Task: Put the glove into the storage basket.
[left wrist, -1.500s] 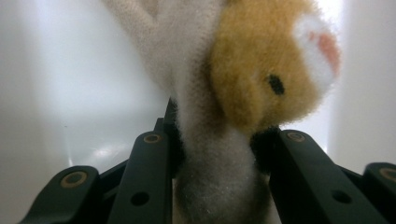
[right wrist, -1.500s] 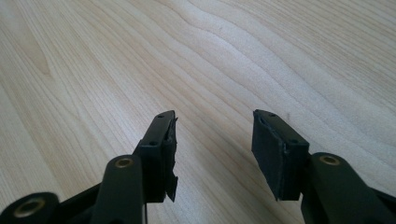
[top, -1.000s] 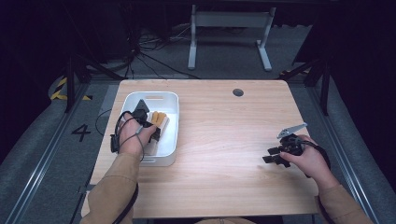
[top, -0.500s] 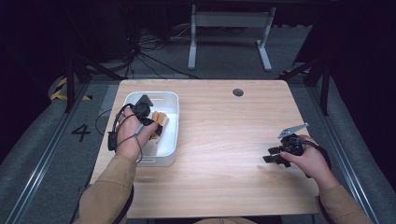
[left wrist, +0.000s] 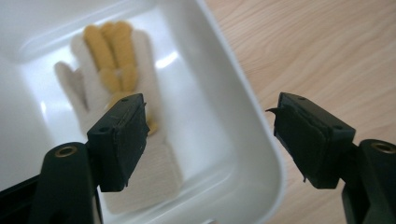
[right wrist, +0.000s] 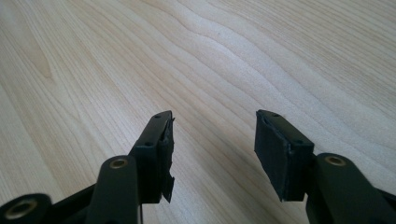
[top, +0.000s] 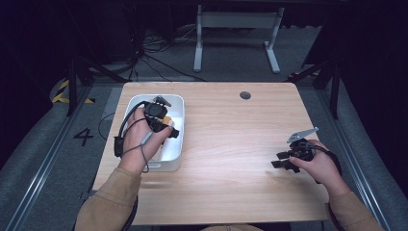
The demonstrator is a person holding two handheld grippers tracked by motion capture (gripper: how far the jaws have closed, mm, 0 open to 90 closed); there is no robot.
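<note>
Step in hand: your left gripper (left wrist: 210, 140) hangs above the bin (left wrist: 243, 121) with nothing in it; by the look of it the glove (left wrist: 119, 116) has just been let go, so this reads as the withdrawal after placing.
Glove: it lies flat on the bin floor, yellow fingers pointing away from you, and touches neither pad.
Left gripper: released; the jaws stand wide and have just been closing a little, with nothing between them.
Right gripper: your right gripper (right wrist: 212, 149) is parted and empty, resting low over the bare table (right wrist: 233, 56) at its right side, well apart from the bin.
Bin: white, at the table's left side (top: 175, 122); your left hand (top: 144, 137) is over it.
Next move: probably lift the left gripper clear of the bin rim; keep the pads off the glove so it stays put.
</note>
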